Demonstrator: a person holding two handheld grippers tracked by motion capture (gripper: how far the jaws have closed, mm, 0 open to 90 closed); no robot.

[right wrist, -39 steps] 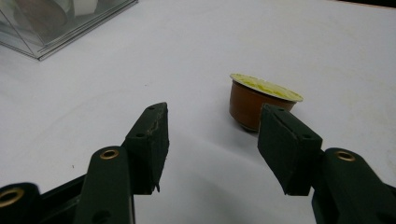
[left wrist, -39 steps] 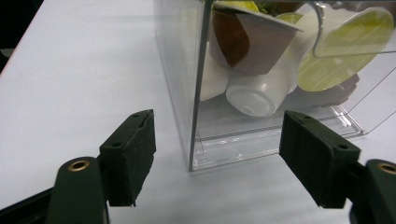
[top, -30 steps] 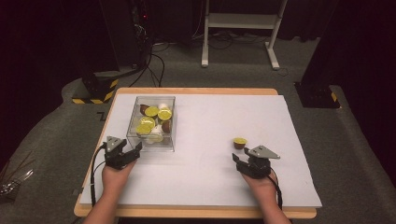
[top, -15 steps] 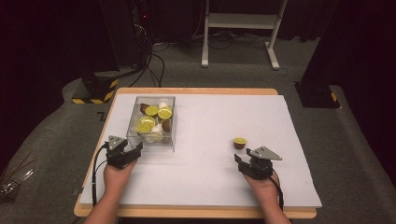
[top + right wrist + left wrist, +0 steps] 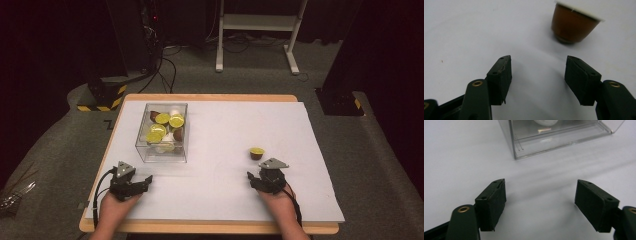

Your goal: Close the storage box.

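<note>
A clear plastic box (image 5: pixel 162 132) stands left of the table's middle and holds several yellow-lidded brown capsules (image 5: pixel 169 121). One more brown capsule (image 5: pixel 257 153) stands alone on the white sheet to the right. My right gripper (image 5: pixel 257 176) rests just short of it, open and empty. In the right gripper view that capsule (image 5: pixel 574 22) sits ahead and to the right of the open right gripper (image 5: pixel 539 67). My left gripper (image 5: pixel 145 181) lies open near the front edge, below the box. In the left gripper view the box's near corner (image 5: pixel 516 150) lies ahead of the open left gripper (image 5: pixel 540 192).
A white sheet (image 5: pixel 220 125) covers the wooden table (image 5: pixel 210 98). Beyond the table are a grey floor with cables (image 5: pixel 165 60), a white frame stand (image 5: pixel 260 25) and black-and-yellow striped bases (image 5: pixel 102 95).
My left gripper has drawn back toward the table's front edge, away from the box. The right gripper has hardly moved. Both stay open.
</note>
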